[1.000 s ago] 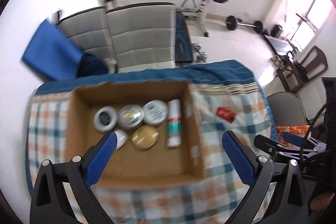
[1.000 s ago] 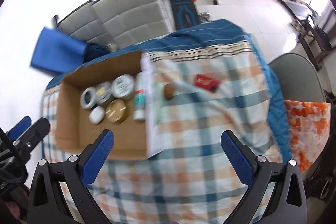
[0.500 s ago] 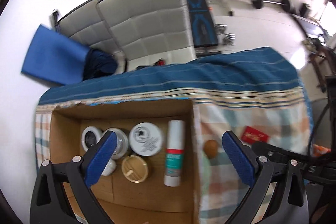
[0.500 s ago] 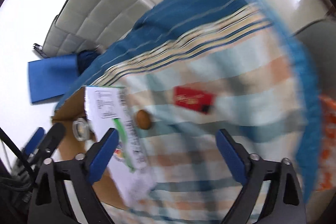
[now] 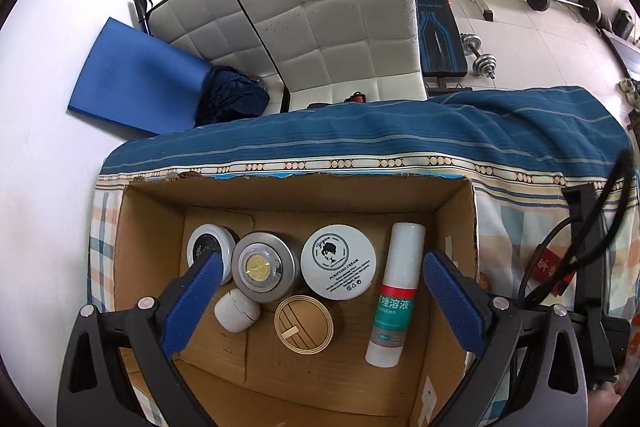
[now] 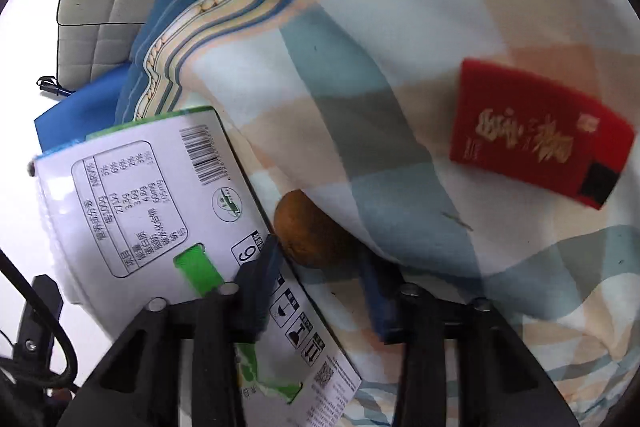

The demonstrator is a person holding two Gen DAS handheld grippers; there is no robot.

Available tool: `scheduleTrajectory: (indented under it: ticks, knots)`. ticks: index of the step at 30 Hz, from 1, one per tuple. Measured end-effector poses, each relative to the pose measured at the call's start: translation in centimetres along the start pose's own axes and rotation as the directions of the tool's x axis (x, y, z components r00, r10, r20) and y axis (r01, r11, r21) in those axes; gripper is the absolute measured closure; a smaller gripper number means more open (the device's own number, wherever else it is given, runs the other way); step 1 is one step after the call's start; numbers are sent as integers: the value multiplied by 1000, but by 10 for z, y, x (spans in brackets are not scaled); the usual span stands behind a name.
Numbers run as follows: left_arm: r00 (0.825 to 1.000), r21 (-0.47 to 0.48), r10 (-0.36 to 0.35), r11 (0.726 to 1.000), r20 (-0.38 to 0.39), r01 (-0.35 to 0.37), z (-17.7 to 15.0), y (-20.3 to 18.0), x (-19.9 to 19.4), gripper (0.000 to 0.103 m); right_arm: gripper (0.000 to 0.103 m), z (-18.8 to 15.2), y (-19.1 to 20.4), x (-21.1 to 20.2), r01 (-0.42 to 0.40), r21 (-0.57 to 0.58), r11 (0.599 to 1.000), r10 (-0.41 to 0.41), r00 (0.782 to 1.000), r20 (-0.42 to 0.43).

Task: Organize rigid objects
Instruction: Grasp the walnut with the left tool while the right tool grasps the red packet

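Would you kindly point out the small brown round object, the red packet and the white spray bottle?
small brown round object (image 6: 310, 235), right wrist view, its upper face.
red packet (image 6: 536, 133), right wrist view, its printed front.
white spray bottle (image 5: 394, 291), left wrist view, its red band.

Cardboard box (image 5: 296, 203) on the clothed table (image 5: 360, 143). Inside, back row left to right: small jar (image 5: 208, 247), tin (image 5: 266, 267), cream jar (image 5: 338, 261), bottle (image 5: 396, 287) lying flat. In front: small pot (image 5: 236, 315), round lid (image 5: 303, 324). Right of the box: nut (image 6: 308, 231), then packet (image 6: 536, 135). Chairs (image 5: 332, 27) behind the table.
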State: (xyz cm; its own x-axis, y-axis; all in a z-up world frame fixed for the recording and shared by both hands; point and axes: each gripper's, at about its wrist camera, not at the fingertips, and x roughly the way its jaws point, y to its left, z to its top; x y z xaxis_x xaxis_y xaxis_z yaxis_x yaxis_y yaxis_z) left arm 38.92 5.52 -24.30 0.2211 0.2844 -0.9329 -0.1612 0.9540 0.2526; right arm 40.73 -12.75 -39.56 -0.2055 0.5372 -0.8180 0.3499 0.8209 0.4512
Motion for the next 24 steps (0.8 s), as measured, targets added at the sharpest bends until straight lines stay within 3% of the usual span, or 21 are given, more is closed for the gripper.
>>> scheduleTrajectory:
  ticks: [6,13,16,18,20,24]
  knots:
    - [1000,38,-28,999,13,27,-1,-8,-8,0,69,-13,-4,-14,63,-34,997,-61,997,56]
    - [989,80,-142,987,46,138,-9,-34,-39,0,69,-49,-38,-61,212,-102,972,-197,970,146]
    - [979,113,-198,975,41,192,-14,-52,-51,0,67,-52,-51,-68,274,-129,953,-258,958,127]
    - [970,139,-240,963,38,233,-20,-64,-60,0,61,-57,-65,-82,233,-109,966,-218,967,135]
    - [962,146,-271,954,35,263,-25,-73,-67,0,39,-62,-70,-105,201,-104,974,-178,964,197]
    - [937,156,-349,925,-9,347,-41,-99,-66,0,37,-73,-100,-150,303,-55,951,-275,916,294]
